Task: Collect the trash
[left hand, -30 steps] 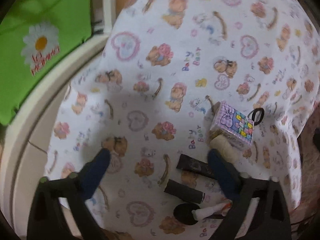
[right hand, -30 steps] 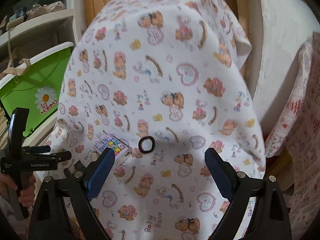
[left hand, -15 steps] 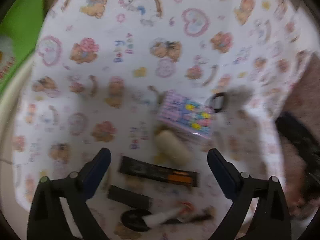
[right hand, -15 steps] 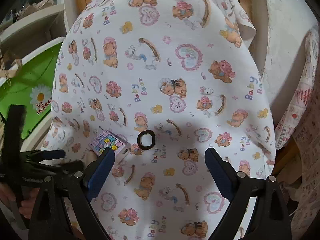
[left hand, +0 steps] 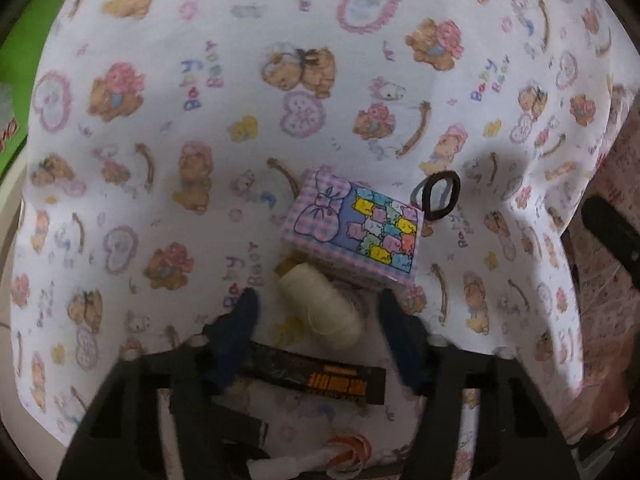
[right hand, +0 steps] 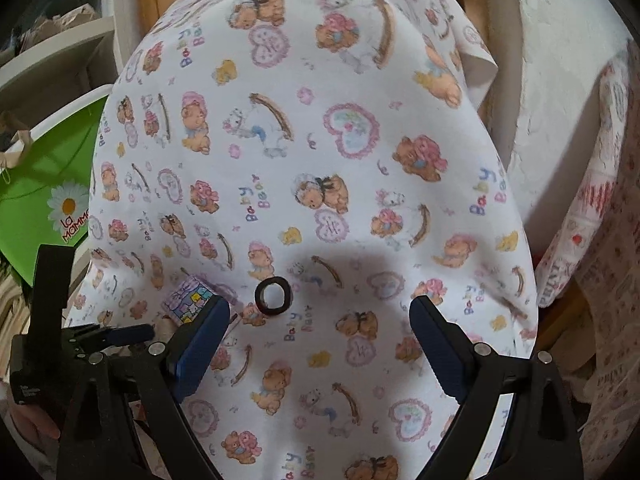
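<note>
**Left hand-held gripper closing on thread spool**

I had the left hand-held gripper [left hand: 316, 312] closing around the cream thread spool [left hand: 320, 306], pads not yet touching, beside the patchwork-print box [left hand: 356, 232] on the teddy-print worktop [left hand: 200, 80]. It looked light, round, apt to roll; its wound middle seemed best. My right hand-held gripper [right hand: 316, 340] hung spread, empty.

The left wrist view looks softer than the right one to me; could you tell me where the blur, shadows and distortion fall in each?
Left wrist view: motion-smeared on the closing left gripper, spool between its fingers; box fairly sharp; cloth print soft; rim bowed. Right wrist view: crisp; a shadow darkens the cloth around the ring; fisheye curves the edges.
</note>
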Motion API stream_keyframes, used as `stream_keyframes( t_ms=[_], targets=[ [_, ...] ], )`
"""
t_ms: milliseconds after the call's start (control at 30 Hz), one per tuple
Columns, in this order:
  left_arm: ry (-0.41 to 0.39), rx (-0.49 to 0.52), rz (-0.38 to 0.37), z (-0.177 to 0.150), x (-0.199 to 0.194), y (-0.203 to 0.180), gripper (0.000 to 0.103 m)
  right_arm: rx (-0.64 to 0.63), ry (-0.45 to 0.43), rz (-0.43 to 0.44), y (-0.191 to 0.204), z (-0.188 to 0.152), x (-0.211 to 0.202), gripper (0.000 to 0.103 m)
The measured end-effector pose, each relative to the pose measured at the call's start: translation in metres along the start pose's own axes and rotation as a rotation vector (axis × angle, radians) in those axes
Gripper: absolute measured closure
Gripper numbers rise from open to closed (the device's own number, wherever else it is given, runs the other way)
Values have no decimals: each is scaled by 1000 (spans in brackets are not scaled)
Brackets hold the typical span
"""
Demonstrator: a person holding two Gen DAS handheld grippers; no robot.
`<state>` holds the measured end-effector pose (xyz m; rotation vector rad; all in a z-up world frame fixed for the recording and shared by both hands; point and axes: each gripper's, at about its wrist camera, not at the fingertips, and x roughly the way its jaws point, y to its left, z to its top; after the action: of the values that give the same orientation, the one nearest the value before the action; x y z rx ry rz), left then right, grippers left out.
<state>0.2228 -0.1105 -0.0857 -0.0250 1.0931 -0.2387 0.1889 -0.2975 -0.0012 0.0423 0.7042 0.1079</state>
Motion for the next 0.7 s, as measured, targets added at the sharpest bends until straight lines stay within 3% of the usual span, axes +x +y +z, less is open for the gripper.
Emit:
stream_keyframes(
  t_ms=[100, 267, 333, 400, 533, 700],
  targets=[
    [15, -37, -56, 0, -3, 3, 63, -30, -7, -15, 3, 2, 0, 10],
    [10, -12, -34, -1, -8, 4, 73, 0, 3, 10, 1, 4, 3, 10],
    [-22, -9, -9, 0, -26, 16, 74, 21, 2, 17, 0, 6, 3, 10],
    [-83, -11, -37, 5, -50, 29, 74, 38, -1, 22, -2, 8, 3, 10],
    [-145, -44, -54, 11, -75, 50, 74, 110, 11, 89, -9, 17, 8, 10],
    [-150, -97, -47, 9, -77, 67, 74, 226, 138, 231, -17, 30, 37, 13]
  ],
)
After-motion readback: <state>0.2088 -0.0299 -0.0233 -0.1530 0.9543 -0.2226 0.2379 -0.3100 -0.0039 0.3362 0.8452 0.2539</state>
